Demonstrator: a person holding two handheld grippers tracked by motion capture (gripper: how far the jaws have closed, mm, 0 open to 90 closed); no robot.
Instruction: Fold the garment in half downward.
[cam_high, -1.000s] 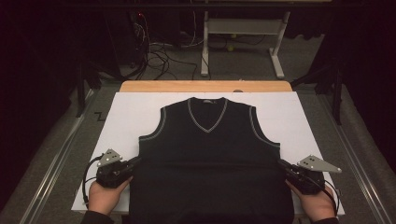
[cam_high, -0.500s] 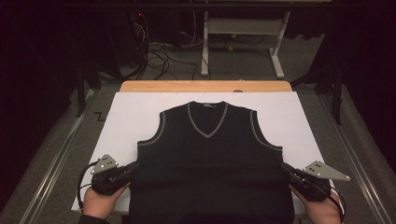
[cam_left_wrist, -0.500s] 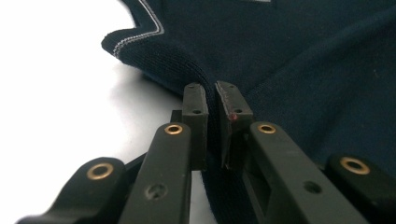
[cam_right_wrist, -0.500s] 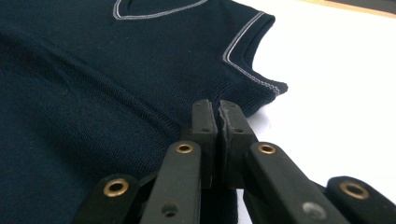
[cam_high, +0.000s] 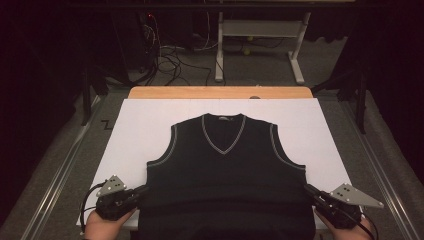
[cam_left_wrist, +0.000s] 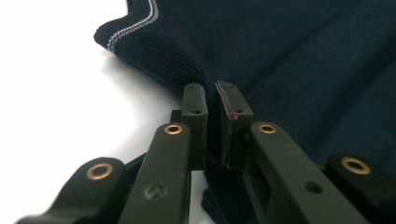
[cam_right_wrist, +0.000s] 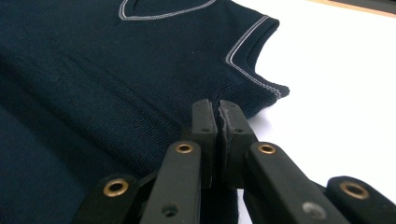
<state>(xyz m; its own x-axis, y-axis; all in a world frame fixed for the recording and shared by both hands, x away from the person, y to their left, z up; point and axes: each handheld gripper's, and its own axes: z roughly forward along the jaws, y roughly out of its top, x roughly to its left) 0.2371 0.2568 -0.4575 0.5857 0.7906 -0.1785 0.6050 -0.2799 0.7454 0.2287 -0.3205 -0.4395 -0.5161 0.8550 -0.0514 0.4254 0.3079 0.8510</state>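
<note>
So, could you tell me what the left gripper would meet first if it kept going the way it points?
The vest itself. The left gripper is already shut on the vest's side edge and points inward across the dark knit, so going on would likely just push into that fabric; depth beyond it is unclear.

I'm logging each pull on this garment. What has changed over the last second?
Both grippers, left and right, moved back toward the person, dragging the dark vest along the white sheet toward the near edge. Each stays clamped on a side edge of the vest, which remains flat with its V-neck pointing away.
</note>
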